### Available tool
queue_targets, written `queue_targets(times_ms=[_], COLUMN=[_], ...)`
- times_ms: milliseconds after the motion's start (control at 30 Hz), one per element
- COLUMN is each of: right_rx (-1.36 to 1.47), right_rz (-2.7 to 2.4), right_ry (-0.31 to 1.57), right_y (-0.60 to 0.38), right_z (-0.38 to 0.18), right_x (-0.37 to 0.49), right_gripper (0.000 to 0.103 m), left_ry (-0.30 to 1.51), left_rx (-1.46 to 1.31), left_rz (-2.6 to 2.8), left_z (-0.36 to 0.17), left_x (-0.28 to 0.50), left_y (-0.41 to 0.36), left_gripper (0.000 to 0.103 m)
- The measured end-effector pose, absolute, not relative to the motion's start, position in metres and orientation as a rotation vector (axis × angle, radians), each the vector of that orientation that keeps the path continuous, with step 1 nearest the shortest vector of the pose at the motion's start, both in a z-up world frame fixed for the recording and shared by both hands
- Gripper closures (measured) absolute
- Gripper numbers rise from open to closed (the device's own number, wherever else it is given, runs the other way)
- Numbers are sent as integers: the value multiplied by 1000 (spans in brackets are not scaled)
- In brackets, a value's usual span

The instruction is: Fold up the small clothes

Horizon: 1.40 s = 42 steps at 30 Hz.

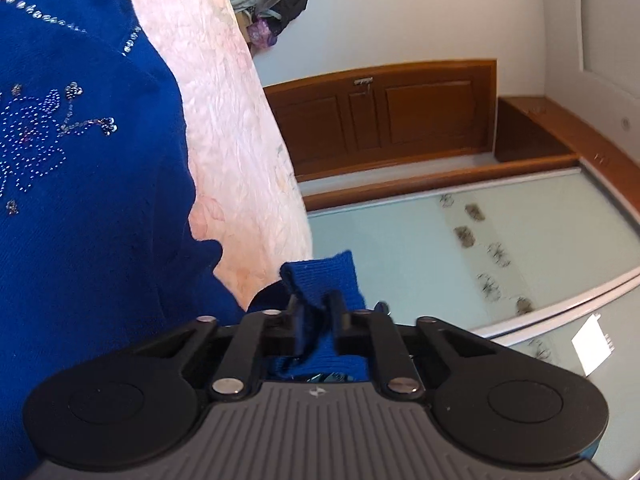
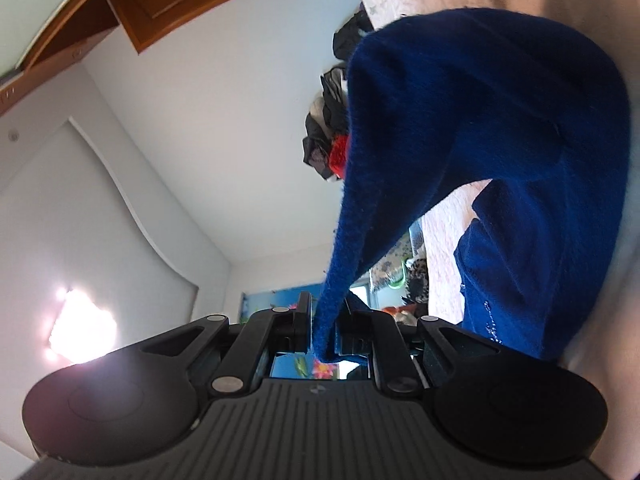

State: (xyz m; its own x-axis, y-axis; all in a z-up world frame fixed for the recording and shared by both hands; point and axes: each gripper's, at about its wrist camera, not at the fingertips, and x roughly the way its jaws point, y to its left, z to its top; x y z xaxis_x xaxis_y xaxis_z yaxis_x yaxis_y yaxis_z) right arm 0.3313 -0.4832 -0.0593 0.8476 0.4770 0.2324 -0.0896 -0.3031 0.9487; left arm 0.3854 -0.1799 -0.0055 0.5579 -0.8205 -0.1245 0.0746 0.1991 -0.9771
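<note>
My left gripper [image 1: 316, 312] has its jaws clenched on a ribbed edge of the blue sweater [image 1: 92, 208], which lies on the pink bedspread [image 1: 236, 152]. My right gripper [image 2: 325, 326] pinches another stretched-out part of it. A clothes pile [image 2: 326, 136] sits behind; a wooden cabinet [image 1: 380, 116] lies beyond.

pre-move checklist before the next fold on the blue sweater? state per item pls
1. Left hand-held gripper shut on the ribbed cuff: ok.
2. Right hand-held gripper shut on a stretched edge of the blue sweater: ok.
3. Beaded front lying on the pink bedspread: ok.
4. Fabric taut from the right grip up to the body: ok.
5. Sweater flat, no bunching: not ok, it humps up in the right wrist view.
6. Other sleeve's position: cannot tell.
</note>
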Motion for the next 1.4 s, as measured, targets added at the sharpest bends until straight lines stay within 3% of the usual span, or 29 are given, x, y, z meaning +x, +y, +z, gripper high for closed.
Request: queue_targets(times_ms=[100, 167, 200, 233, 300, 467, 700, 800, 933, 1067, 1133, 1167, 1200, 1300, 1400], right_rx=[1771, 1726, 1704, 1679, 1616, 1529, 1527, 1522, 1528, 1474, 1378, 1375, 1391, 1360, 1328], right_rz=[577, 542, 519, 496, 450, 446, 426, 410, 402, 419, 418, 449, 470, 446, 411], right_ry=[320, 343, 359, 383, 407, 500, 485, 487, 477, 510, 610, 637, 658, 722, 796], right_y=[-477, -476, -476, -476, -475, -469, -478, -484, -481, -467, -452, -441, -430, -392, -351], right_z=[-58, -56, -54, -53, -50, -54, -61, -57, -54, -47, -35, -33, -33, -28, -31], right_x=[331, 330, 328, 328, 323, 310, 289, 290, 289, 291, 303, 310, 317, 341, 369], right_gripper=[86, 77, 58, 27, 3, 5, 6, 6, 5, 5, 5, 5, 5, 9, 29], left_ry=[753, 738, 732, 727, 721, 671, 561, 538, 642, 814, 902, 923, 913, 864, 864], left_rx=[-1191, -1172, -1153, -1130, -1068, -904, -821, -826, -809, -811, -847, -874, -897, -935, -981], left_rz=[-712, -682, -675, -673, -665, -633, -538, -462, -459, -495, -482, -460, -429, -367, -370], left_z=[-3, 1, 4, 8, 19, 51, 85, 84, 59, 22, 5, -3, -7, -8, -5], left_x=[384, 381, 382, 383, 386, 398, 400, 399, 397, 390, 390, 390, 388, 384, 387], left_y=[-176, -171, -167, -164, -155, -118, -37, -4, -4, -36, -42, -39, -36, -25, -16], left_gripper=[96, 97, 97, 97, 97, 97, 97, 97, 97, 87, 66, 44, 30, 29, 29])
